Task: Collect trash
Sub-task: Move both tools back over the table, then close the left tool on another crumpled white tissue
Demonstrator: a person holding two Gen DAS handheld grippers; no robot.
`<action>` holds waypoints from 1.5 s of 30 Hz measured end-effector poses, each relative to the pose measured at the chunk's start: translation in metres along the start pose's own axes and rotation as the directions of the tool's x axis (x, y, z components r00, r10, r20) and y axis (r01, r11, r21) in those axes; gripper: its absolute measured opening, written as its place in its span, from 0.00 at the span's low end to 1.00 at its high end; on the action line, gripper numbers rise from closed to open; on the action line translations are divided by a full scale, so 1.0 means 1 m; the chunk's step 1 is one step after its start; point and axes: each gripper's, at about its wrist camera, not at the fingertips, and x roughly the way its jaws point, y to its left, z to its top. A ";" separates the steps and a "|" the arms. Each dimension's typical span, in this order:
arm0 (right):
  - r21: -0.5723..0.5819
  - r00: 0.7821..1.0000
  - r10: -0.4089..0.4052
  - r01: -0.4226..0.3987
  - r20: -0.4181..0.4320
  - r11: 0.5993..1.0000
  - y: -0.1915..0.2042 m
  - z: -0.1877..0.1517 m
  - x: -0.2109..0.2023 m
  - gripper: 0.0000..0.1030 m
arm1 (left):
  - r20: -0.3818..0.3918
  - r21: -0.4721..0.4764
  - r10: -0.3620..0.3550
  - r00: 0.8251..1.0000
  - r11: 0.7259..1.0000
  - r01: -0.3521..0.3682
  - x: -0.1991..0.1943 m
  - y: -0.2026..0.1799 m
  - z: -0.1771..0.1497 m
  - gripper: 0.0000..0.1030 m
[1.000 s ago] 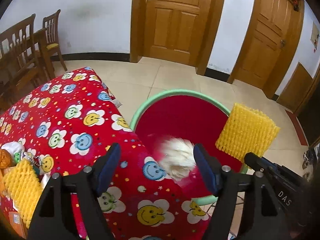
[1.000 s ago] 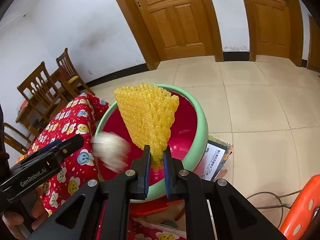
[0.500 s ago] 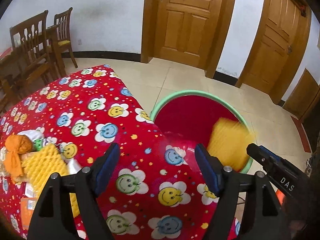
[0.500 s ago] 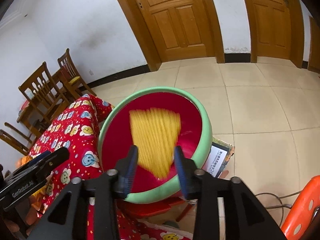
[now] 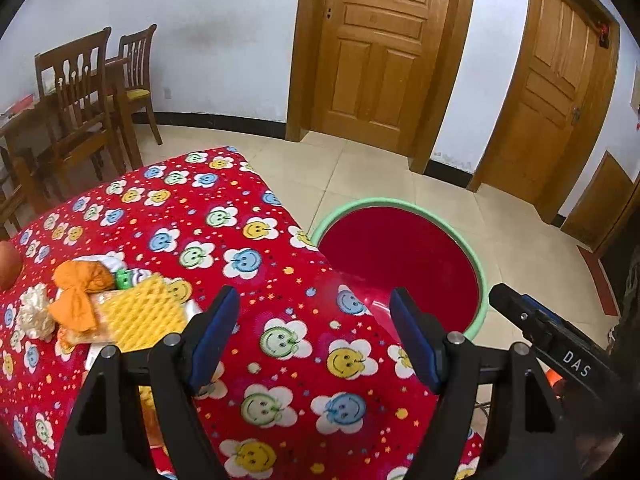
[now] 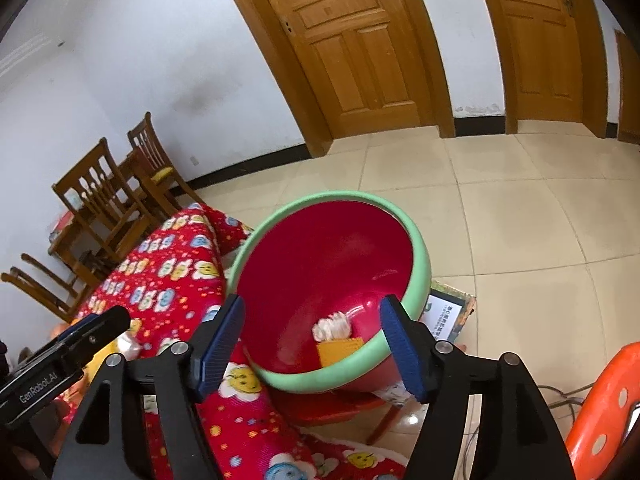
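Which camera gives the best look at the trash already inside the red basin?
The right wrist view. It looks down into the red basin, showing the white wad and yellow foam net lying at the bottom. The left wrist view shows only the basin's far inner wall; the tablecloth edge hides the bottom.

Both wrist views high, angled down, sharing the basin (image 5: 478,268) and tablecloth (image 6: 168,276).
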 end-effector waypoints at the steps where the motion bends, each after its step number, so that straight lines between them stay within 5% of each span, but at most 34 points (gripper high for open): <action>1: -0.003 1.000 0.004 -0.004 0.001 1.000 0.002 -0.001 -0.002 0.71 | 0.002 -0.002 0.002 1.000 1.000 -0.002 -0.002 0.002 -0.001 0.75; 24: -0.082 0.996 0.091 -0.090 0.001 0.992 0.055 -0.023 -0.039 0.77 | 0.061 -0.097 0.096 0.993 0.991 -0.090 -0.069 0.057 -0.021 0.75; 45: -0.148 0.989 0.133 -0.142 -0.070 0.979 0.105 -0.044 -0.020 0.77 | 0.073 -0.213 0.240 0.968 0.952 -0.220 -0.103 0.146 -0.040 0.75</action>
